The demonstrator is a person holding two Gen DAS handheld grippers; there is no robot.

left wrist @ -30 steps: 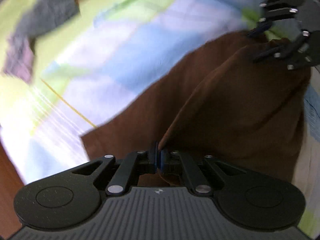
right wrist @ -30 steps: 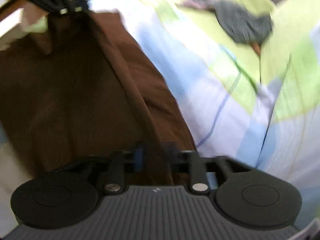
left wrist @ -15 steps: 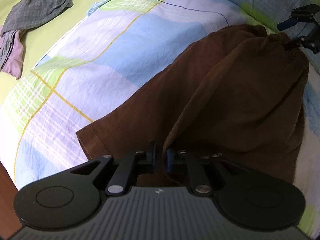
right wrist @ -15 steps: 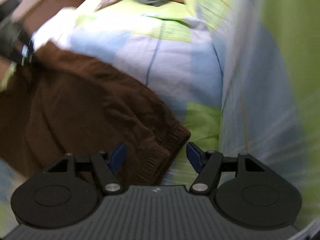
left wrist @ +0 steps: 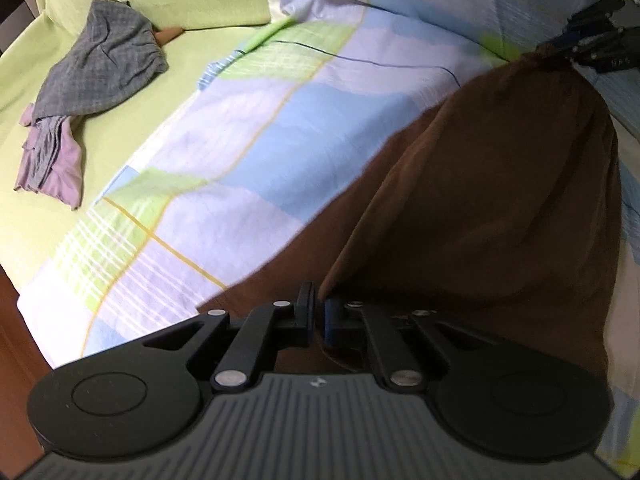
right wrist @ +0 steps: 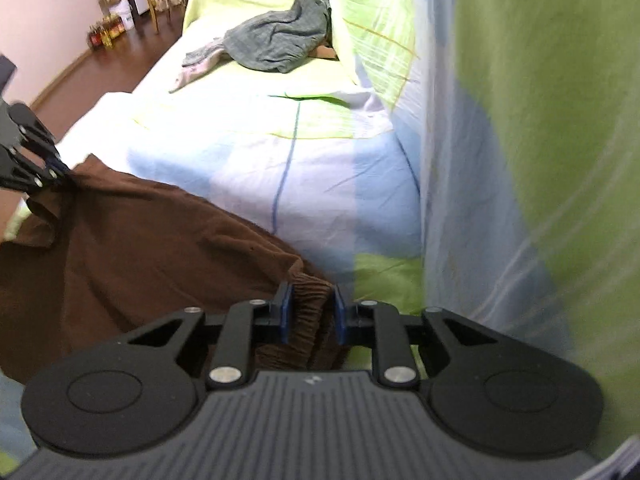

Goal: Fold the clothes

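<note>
A brown garment [left wrist: 480, 184] lies on the checked bedspread, held up at two points. My left gripper [left wrist: 318, 316] is shut on one edge of the brown garment; it also shows at the left of the right wrist view [right wrist: 52, 172]. My right gripper [right wrist: 310, 310] has its jaws closing around the garment's ribbed cuff [right wrist: 308, 312], with the cloth bunched between the pads. It shows at the top right of the left wrist view [left wrist: 568, 46], at the garment's far corner.
A grey and lilac heap of clothes [left wrist: 88, 80] lies on the green sheet further up the bed, also in the right wrist view [right wrist: 276, 40]. A raised fold of bedspread [right wrist: 520, 160] stands close on my right. Wooden floor [right wrist: 100, 76] lies beyond the bed's left edge.
My right gripper opened half a second ago and has now closed around the ribbed cuff. My left gripper kept its hold and the garment has shifted little.
</note>
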